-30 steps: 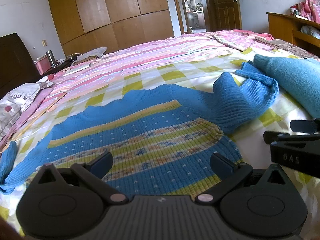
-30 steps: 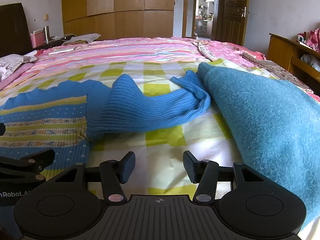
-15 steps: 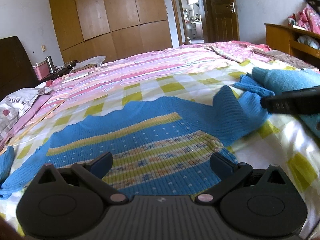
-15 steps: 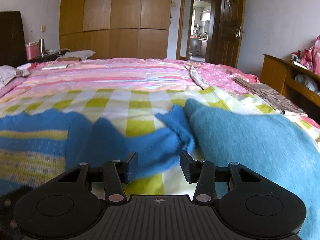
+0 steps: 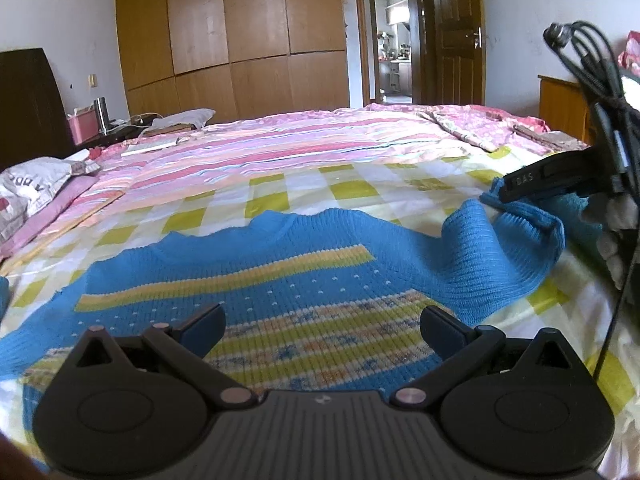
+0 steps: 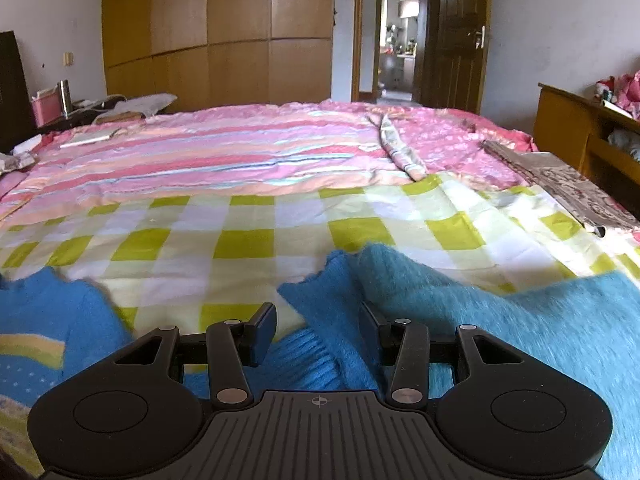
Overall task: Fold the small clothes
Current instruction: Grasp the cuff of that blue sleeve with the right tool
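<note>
At sweater [image 5: 288, 280] sleeve end [image 6: 320, 320], your R gripper [image 6: 318, 334] jaws are spread w/ cuff between; pinch only the cuff, not the teal blanket [image 6: 520, 320]. L gripper [image 5: 322, 326] jaws spread, empty.

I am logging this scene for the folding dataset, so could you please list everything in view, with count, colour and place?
Striped sweater: one, blue with yellow bands, flat on the checked sheet, right sleeve bunched.
Fuzzy garment: one, teal, right of the sweater sleeve.
Checked sheet: one, yellow-green and white, near half of the bed.
Striped quilt: one, pink, far half of the bed.
Wardrobe: one, brown wood, back wall.
Door: one, dark brown, open, right of the wardrobe.
Pillow: one, white, printed, left edge.
Left claw: black, open, over the sweater's hem.
Right claw: black, open, sleeve end between its fingers.
</note>
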`<state>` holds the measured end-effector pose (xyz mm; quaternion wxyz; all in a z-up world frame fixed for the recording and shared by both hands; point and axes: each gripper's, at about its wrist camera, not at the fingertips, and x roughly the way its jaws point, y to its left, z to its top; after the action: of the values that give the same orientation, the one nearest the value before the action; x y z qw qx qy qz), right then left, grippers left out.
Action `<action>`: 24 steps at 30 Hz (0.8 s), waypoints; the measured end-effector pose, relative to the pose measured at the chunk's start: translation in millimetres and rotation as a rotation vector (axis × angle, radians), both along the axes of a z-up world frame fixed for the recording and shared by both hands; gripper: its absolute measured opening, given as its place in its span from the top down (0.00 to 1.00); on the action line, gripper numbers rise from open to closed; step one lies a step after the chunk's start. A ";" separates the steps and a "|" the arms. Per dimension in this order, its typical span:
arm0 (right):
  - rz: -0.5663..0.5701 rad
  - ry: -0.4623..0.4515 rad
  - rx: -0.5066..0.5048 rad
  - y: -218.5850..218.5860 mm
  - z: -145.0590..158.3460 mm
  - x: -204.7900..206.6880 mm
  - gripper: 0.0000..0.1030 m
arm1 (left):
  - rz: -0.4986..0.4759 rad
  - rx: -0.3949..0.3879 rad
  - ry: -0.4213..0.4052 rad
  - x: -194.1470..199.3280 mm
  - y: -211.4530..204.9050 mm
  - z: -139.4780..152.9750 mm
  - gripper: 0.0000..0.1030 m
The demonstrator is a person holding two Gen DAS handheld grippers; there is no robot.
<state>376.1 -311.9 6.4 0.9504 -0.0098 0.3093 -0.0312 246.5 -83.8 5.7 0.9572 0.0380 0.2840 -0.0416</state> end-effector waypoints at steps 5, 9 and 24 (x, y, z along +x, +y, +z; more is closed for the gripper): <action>0.026 0.050 -0.145 13.9 -12.0 14.2 0.59 | -0.003 -0.011 0.015 1.5 5.1 -5.2 0.00; 0.024 0.086 -0.239 21.7 -22.5 18.5 0.75 | 0.010 -0.021 0.018 0.8 14.2 -5.8 0.00; 0.033 -0.010 0.144 31.2 56.9 -23.1 0.95 | 0.051 -0.073 -0.005 -24.0 68.8 14.6 0.00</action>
<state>353.0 -280.7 63.3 0.9505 0.0537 0.3059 0.0067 222.5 -15.1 20.4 0.9593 -0.0043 0.2810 -0.0276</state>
